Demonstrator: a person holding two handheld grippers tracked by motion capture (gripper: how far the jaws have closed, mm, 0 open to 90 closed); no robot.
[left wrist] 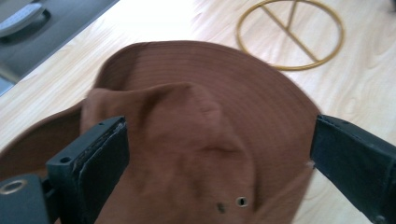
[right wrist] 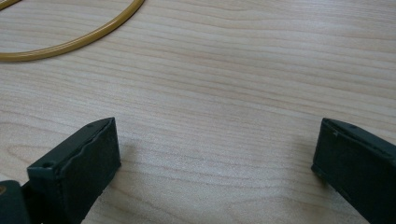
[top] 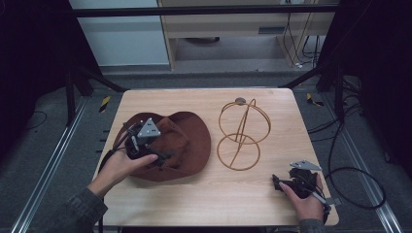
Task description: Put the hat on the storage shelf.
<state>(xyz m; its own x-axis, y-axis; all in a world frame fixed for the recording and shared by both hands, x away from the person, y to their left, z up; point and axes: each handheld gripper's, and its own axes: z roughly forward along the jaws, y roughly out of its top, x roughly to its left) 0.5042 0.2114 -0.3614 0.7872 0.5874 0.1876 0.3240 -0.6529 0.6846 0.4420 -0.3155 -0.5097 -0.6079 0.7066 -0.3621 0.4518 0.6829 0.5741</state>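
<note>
A brown brimmed hat [top: 187,145] lies crown-up on the left half of the wooden table [top: 209,199]. My left gripper [top: 154,148] hovers over its crown. In the left gripper view the left gripper [left wrist: 217,135] is open wide, its jaws straddling the crumpled crown of the hat [left wrist: 187,116] without closing on it. A gold wire hat stand [top: 241,133], with a ring base and a round cage on top, stands at the table's middle right. My right gripper [top: 282,183] rests near the front right corner. In its own view the right gripper [right wrist: 215,140] is open over bare wood.
The stand's ring base [left wrist: 289,35] lies beyond the hat's brim, and its edge [right wrist: 70,42] shows far left of the right jaws. Black cables [top: 354,179] lie on the floor right of the table. Metal rails [top: 53,160] run along the floor at the left.
</note>
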